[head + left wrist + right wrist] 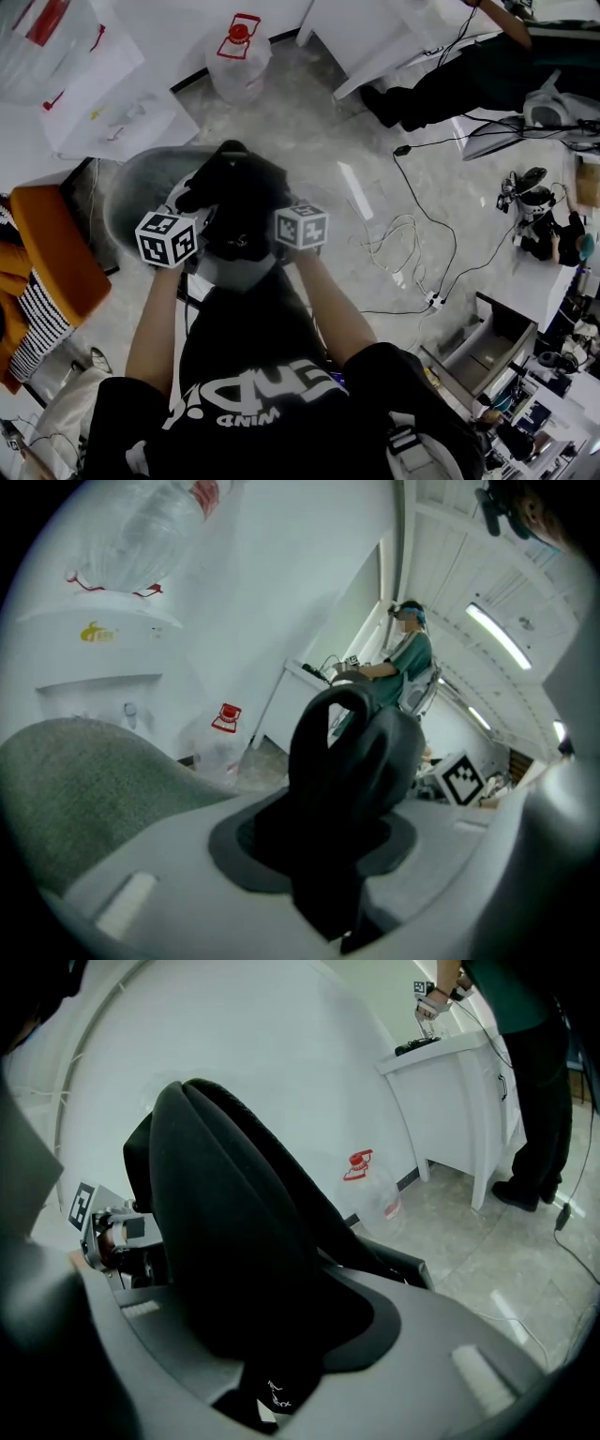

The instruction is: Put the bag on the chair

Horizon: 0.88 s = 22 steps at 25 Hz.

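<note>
A black bag (239,192) sits on the seat of a grey chair (131,192), between my two grippers. My left gripper (192,217) is at the bag's left side and my right gripper (279,211) at its right. In the left gripper view the bag's looped strap (337,761) stands upright and runs down between the jaws of the left gripper (323,864), which stand apart. In the right gripper view a fold of the bag (234,1241) fills the gap of the right gripper (272,1372), loose between its parted jaws. The grey chair seat (84,780) shows at left.
A large water jug (239,56) stands on the floor beyond the chair. White tables carry plastic bags (103,103). An orange seat (52,248) is at left. Cables (403,234) trail over the floor at right. Another person (441,89) stands at a white desk.
</note>
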{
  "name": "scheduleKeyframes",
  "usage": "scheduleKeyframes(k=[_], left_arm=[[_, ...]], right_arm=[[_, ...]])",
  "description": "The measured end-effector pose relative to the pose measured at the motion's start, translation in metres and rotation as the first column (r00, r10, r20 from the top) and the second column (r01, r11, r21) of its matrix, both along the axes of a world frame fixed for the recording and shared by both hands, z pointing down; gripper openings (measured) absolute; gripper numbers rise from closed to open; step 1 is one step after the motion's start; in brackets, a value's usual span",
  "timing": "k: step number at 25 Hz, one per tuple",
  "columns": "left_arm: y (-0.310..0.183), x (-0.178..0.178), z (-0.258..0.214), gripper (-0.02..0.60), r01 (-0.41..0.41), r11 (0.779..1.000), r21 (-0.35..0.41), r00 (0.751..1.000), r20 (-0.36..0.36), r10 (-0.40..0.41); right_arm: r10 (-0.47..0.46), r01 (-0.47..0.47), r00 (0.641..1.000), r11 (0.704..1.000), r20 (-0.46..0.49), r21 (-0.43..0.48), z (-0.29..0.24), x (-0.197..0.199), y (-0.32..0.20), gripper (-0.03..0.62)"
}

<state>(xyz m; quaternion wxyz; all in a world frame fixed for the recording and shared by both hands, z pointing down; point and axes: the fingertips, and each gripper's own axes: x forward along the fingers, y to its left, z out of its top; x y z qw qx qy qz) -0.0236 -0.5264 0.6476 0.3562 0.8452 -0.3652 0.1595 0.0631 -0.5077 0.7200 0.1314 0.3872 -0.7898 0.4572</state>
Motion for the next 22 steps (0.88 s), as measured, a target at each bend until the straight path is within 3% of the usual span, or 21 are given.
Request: scheduleKeyframes(k=[5, 10, 15, 22], left_arm=[[0.000, -0.012, 0.002, 0.189, 0.028, 1.000, -0.003, 0.998, 0.058, -0.027], [0.013, -0.014, -0.012, 0.275, 0.014, 1.000, -0.007, 0.997, 0.071, -0.014], [0.021, -0.021, -0.031, 0.313, 0.018, 1.000, 0.022, 0.997, 0.071, -0.020], [0.048, -0.034, -0.071, 0.314, -0.003, 0.995, 0.097, 0.998, 0.066, -0.004]], right_arm=[[-0.019, 0.019, 0.999, 1.000, -0.025, 0.018, -0.006, 0.000, -0.001, 0.148], [0.004, -0.004, 1.000, 0.999, -0.010, 0.043, -0.031, 0.009, 0.005, 0.170], [0.016, -0.014, 0.999, 0.997, -0.032, 0.071, -0.049, 0.013, 0.014, 0.173], [0.041, -0.041, 0.999, 0.986, 0.002, 0.164, -0.104, 0.011, 0.040, 0.173]])
